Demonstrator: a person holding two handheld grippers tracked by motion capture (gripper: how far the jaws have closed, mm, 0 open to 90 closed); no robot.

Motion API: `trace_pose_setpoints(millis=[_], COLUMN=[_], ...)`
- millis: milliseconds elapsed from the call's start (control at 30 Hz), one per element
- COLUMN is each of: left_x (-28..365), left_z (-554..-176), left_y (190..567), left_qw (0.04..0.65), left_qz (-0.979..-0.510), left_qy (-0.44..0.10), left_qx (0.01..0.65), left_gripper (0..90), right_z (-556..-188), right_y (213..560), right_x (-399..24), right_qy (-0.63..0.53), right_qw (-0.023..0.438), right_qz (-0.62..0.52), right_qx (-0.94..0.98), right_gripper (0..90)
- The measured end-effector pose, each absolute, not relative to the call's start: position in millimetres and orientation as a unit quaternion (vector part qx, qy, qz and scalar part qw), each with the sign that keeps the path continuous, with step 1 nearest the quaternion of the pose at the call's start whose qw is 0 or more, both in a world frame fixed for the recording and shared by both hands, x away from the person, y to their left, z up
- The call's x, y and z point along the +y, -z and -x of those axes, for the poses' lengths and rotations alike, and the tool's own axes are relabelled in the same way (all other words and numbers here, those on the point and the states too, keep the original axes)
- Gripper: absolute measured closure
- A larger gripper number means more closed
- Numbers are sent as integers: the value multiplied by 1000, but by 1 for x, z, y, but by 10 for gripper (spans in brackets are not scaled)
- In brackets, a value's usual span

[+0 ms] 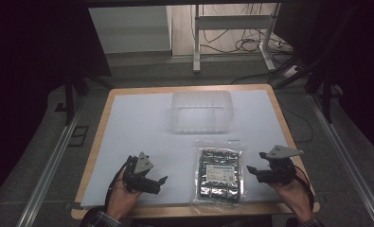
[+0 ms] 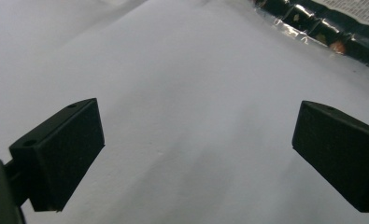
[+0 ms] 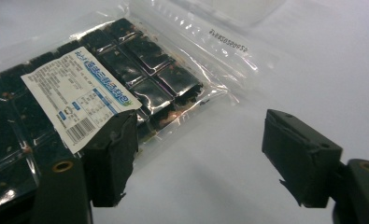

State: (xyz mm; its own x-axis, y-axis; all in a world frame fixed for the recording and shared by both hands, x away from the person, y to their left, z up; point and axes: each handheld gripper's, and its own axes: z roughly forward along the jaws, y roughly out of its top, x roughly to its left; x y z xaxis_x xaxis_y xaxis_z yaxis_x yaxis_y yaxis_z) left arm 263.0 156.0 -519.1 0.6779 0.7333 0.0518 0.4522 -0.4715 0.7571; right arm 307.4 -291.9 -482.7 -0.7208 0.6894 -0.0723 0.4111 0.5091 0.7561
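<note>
A clear plastic container (image 1: pixel 201 111) stands on the white table (image 1: pixel 128 127).

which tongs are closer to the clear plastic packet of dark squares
Right. The right tongs sit just beside the clear plastic packet of dark squares, open. The left tongs are farther off, also open.

Dim room, dark at the edges; the white table sheet (image 1: pixel 142 127) glows brightest. Glare sparkles on the clear packet (image 3: pixel 126 70) (label still readable), while close-up jaws look soft.

lab-like recording room: black curtains (image 1: pixel 28 71) both sides, floor rails (image 1: pixel 49 170), loose cables (image 1: pixel 241 45), metal stand (image 1: pixel 232 28), white-covered surface (image 1: pixel 137 127).
</note>
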Motion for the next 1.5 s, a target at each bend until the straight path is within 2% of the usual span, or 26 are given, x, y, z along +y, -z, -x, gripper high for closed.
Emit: trace_pose_setpoints(millis=[267,567,933,1033,1067,1133,1167,1200,1233,1300,1500], left_x=[151,158,159,158,158,158,158,158,158,158,159], left_z=[-259,-257,-258,-259,-259,-259,-259,-259,-260,-260,-261], left_y=[523,519,520,521,521,521,521,521,521,522,522], left_qw=[355,376,378,376,376,376,376,377,376,376,374], left_qz=[-850,-832,-832,-834,-834,-834,-834,-834,-835,-835,-837], left_qy=[-202,-218,-216,-213,-213,-212,-212,-210,-211,-210,-207], left_qx=[334,344,343,343,343,344,344,344,342,342,342], left_gripper=[3,10,10,11,11,11,11,11,11,11,12], right_z=[-307,-306,-303,-301,-301,-301,-301,-300,-300,-299,-298], right_y=[484,486,487,488,488,490,490,491,491,492,497], right_x=[-288,-287,-284,-280,-280,-277,-277,-276,-275,-275,-272], right_qy=[-369,-367,-365,-361,-361,-360,-360,-364,-367,-367,-359], right_qw=[175,161,145,124,124,104,104,83,73,67,39], right_qz=[-318,-318,-299,-284,-284,-273,-273,-268,-261,-254,-226], right_qx=[856,859,870,879,879,886,886,888,890,893,905], right_gripper=[263,338,533,657,657,745,745,833,864,890,893])
